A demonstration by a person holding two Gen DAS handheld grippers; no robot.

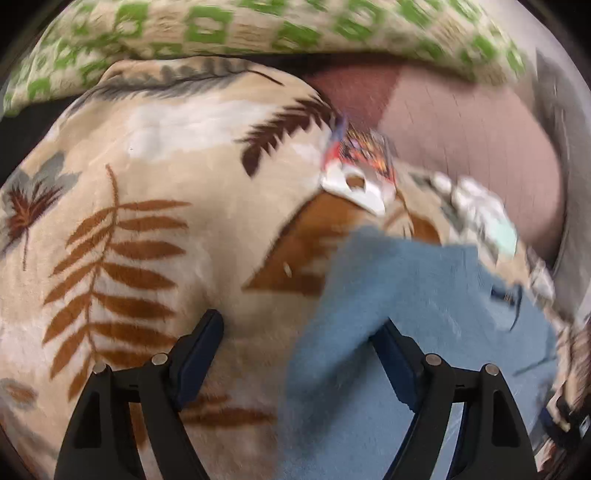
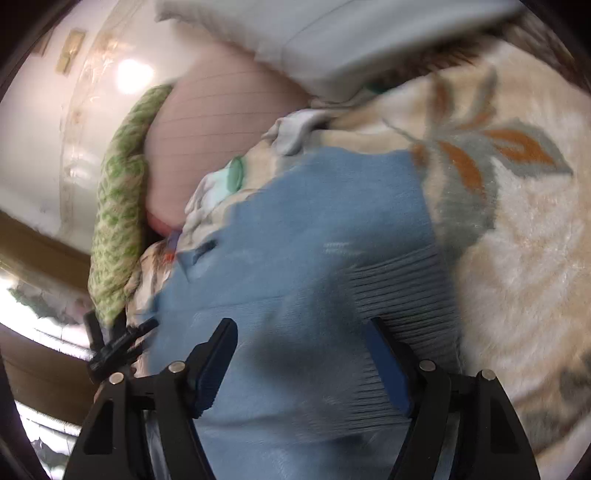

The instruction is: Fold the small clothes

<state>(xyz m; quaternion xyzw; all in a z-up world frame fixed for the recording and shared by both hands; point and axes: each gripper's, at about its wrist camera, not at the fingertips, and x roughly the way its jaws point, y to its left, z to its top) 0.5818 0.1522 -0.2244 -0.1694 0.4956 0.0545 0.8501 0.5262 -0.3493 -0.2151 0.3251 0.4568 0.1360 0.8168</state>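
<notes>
Lying mostly flat on the leaf-patterned fleece blanket, the blue knit sweater looks barely folded; left gripper and right gripper jaws gape wide, holding nothing, sweater's ribbed hem at 4 o'clock.

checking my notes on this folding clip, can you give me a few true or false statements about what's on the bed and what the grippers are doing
1. The blue sweater lies on a leaf-print blanket. True.
2. The left gripper is clamped shut on the sweater. False: its jaws stand apart, nothing pinched.
3. The right gripper is open over the sweater. True.
4. The sweater's ribbed hem is red. False: it is grey-blue.
5. A green-patterned pillow sits beyond the blanket. True.
</notes>
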